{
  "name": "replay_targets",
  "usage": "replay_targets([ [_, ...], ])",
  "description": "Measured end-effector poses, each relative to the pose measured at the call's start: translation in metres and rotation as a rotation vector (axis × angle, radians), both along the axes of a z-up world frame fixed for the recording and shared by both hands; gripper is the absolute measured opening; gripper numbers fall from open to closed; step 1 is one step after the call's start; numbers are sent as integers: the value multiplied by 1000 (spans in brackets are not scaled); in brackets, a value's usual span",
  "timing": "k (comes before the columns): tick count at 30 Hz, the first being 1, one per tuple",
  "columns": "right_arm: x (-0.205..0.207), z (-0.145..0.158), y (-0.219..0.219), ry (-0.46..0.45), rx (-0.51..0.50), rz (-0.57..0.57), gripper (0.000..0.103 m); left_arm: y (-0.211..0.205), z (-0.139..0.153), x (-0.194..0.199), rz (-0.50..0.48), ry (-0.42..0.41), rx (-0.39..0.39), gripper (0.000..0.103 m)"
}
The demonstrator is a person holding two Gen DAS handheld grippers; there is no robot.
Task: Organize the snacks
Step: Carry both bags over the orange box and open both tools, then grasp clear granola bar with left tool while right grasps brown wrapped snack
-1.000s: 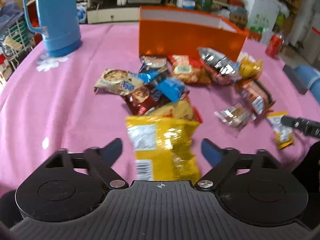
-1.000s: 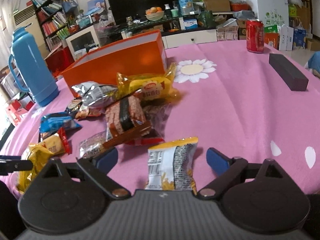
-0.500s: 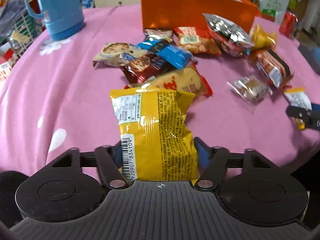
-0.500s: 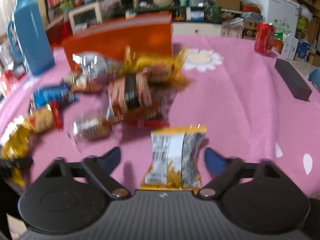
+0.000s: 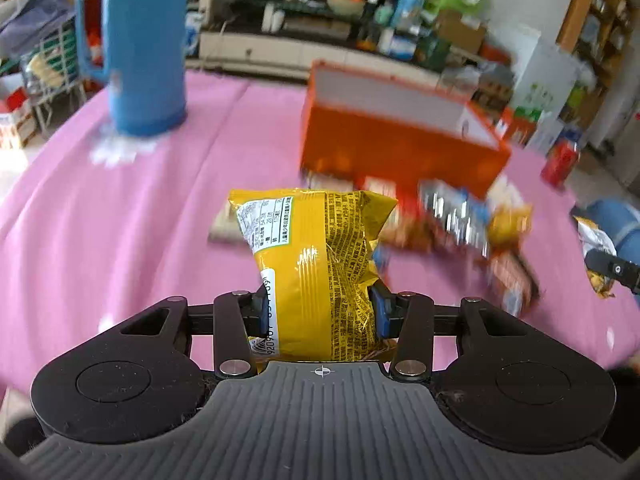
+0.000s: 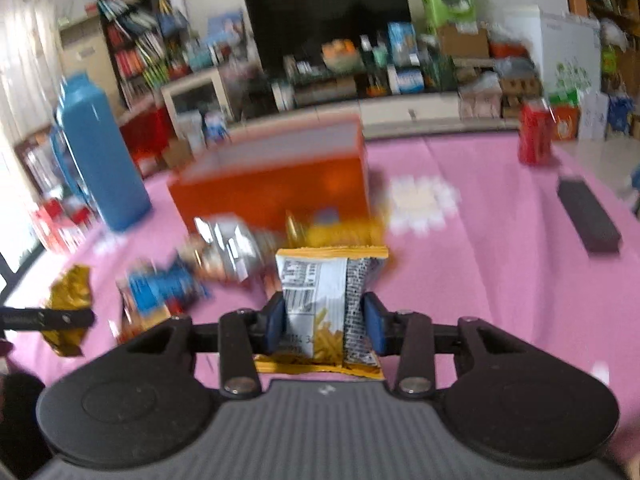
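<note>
My left gripper (image 5: 318,312) is shut on a big yellow snack bag (image 5: 316,264) and holds it above the pink table. My right gripper (image 6: 325,322) is shut on a small white-and-orange fries packet (image 6: 326,300), also lifted. An open orange box (image 5: 396,144) stands beyond the pile of loose snack packets (image 5: 452,220); it also shows in the right wrist view (image 6: 276,184). The yellow bag shows at the left of the right wrist view (image 6: 68,304), and the fries packet at the right of the left wrist view (image 5: 596,252).
A blue thermos (image 5: 144,44) stands at the far left of the pink tablecloth (image 5: 120,220). A red can (image 6: 534,132) and a dark block (image 6: 588,216) are on the right side. Shelves and clutter lie beyond the table.
Both grippers closed on their packets and lifted them off the table. Both views now tilt up toward the orange box.
</note>
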State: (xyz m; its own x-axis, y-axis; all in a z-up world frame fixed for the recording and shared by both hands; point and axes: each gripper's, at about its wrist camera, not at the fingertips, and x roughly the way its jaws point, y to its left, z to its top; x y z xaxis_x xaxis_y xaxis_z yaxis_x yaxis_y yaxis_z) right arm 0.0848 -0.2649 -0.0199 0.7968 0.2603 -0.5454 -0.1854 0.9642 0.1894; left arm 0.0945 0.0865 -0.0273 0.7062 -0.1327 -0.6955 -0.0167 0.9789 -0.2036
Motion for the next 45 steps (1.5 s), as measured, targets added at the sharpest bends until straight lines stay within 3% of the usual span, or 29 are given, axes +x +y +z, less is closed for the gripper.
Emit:
replay_targets([
  [6,104,38,29,-135,-46,46,41,-6,41,102,-26,-109,-6,10],
  [9,166,38,45,-141,-80,62,41,-17,47,162,-44,-123,-27,10],
  [13,236,18,61,-101,-109,85,41,-38,35,229,-76,-117,-14,10],
  [16,266,-3,68,-61,-132,102,42,-54,13,267,-103,-91,-5,11],
  [18,279,-16,72,-43,-143,113,46,-61,-2,285,-118,-69,4,14],
  [20,284,-24,73,-40,-142,122,64,-65,-11,292,-124,-54,7,24],
  [25,262,-3,67,-112,-107,125,69,-61,7,258,-116,-140,29,44],
  [28,232,19,61,-156,-75,130,75,-55,28,222,-120,-184,43,46],
  [31,191,40,53,-195,-62,112,96,-49,46,177,-117,-218,71,53],
  [34,141,49,47,-222,-79,109,96,-42,50,126,-102,-227,107,56],
  [39,57,29,37,-172,-96,78,100,-33,19,43,-65,-111,81,60],
  [45,-18,-37,18,40,-31,23,100,-37,-50,-26,-39,118,20,54],
])
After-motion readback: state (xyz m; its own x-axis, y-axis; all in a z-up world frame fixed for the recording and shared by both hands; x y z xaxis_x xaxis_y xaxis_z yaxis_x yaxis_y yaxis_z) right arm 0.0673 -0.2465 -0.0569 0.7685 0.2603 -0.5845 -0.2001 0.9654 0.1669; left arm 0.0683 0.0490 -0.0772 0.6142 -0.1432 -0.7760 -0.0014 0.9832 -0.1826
